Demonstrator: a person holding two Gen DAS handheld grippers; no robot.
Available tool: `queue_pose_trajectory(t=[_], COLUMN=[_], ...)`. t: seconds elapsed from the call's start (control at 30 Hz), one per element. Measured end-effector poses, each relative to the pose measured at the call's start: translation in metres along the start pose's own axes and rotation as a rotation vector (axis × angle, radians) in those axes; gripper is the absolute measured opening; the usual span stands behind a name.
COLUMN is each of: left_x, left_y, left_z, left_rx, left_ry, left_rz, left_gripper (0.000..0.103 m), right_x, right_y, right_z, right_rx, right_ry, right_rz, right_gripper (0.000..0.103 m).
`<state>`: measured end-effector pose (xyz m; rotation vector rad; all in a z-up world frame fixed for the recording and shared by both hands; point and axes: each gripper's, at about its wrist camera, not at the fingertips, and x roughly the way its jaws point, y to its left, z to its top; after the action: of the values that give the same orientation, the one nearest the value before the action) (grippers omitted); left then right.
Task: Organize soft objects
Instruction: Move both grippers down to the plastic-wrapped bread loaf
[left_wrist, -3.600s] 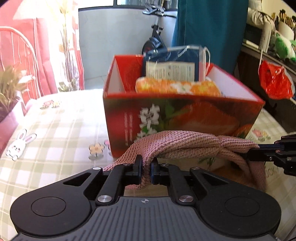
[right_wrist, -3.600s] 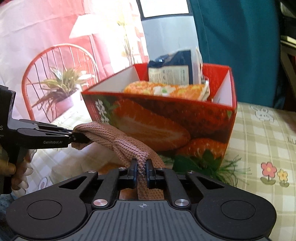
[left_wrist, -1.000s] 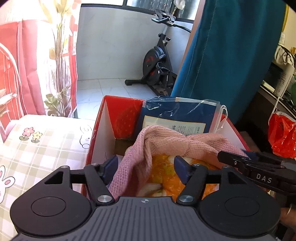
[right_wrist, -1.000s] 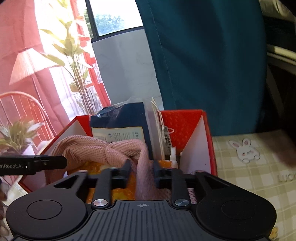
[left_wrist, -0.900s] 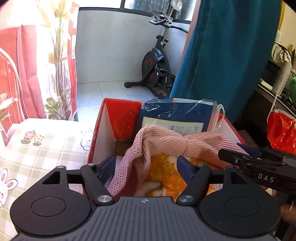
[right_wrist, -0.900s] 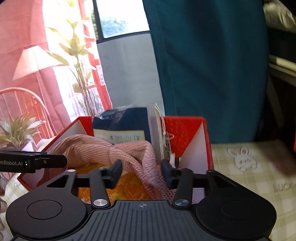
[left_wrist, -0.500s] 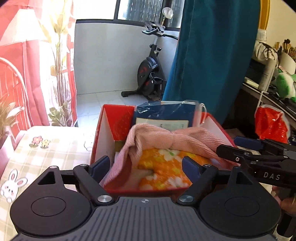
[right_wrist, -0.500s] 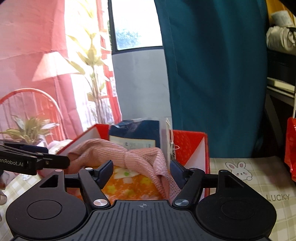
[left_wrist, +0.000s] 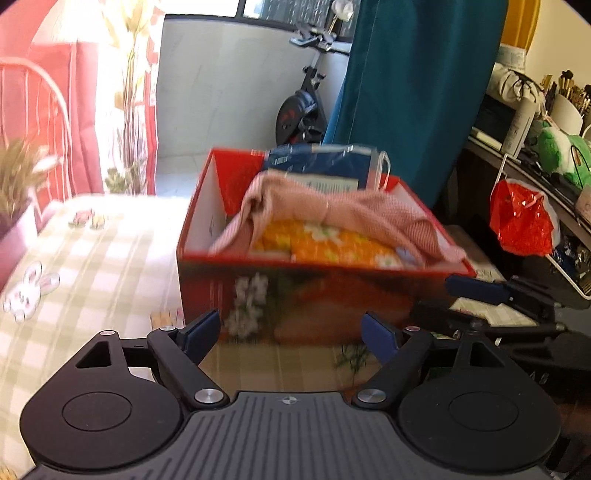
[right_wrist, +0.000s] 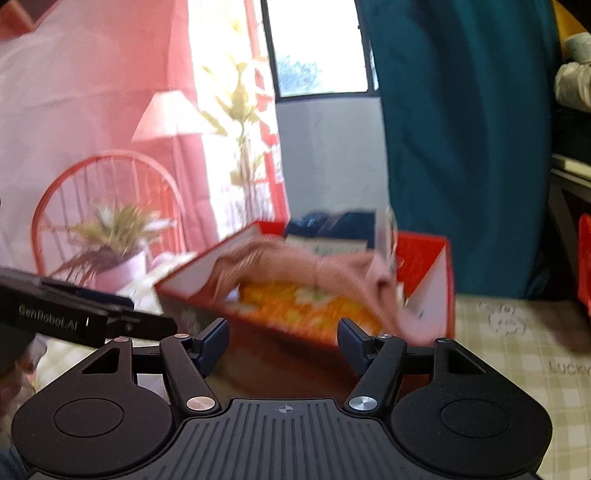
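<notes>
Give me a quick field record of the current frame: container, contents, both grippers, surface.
container: red box with fruit print, on the table
contents: pink knit cloth draped over an orange floral cloth; blue packet upright at the back
cloth edge: pink cloth hangs over the box's right rim
left gripper: open, empty, in front of the box
right gripper: open, empty, in front of the box
surface: checked tablecloth
image quality: motion blur

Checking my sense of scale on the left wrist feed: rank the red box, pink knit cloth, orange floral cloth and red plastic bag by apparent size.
1. red box
2. pink knit cloth
3. orange floral cloth, partly covered
4. red plastic bag, farther off, so unsure against the floral cloth
</notes>
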<state>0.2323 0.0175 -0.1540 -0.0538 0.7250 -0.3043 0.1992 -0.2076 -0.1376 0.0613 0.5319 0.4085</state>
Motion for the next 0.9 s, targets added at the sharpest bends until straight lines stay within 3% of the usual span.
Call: queue_pose_trajectory(t=[0.07, 0.23, 0.4, 0.53, 0.9], left_x=[0.001, 0.007, 0.017, 0.025, 0.031], left_y=[0.001, -0.002, -0.002, -0.002, 0.0], left_z=[-0.01, -0.032, -0.052, -0.062, -0.072], left_rx=[-0.018, -0.021, -0.075, -0.099, -0.145], left_ry=[0.022, 0.083, 0.152, 0.188, 0.212], left_rz=[-0.01, -0.027, -0.065, -0.075, -0.106], left_gripper=[0.081, 0.062, 0.062, 0.062, 0.062], right_x=[0.001, 0.0, -0.002, -0.001, 0.002], right_y=[0.002, 0.002, 0.01, 0.007, 0.01], right_z=[-0.009, -0.036, -0.063, -0.078, -0.08], right_rx=[0.004, 0.02, -0.023, 0.019, 0.016], right_ry=[0.032, 0.13, 0.21, 0.251, 0.282], right_rz=[0.007, 0.021, 0.033, 0.064, 0.105], right_gripper=[0.06, 0.059, 0.059, 0.059, 0.062])
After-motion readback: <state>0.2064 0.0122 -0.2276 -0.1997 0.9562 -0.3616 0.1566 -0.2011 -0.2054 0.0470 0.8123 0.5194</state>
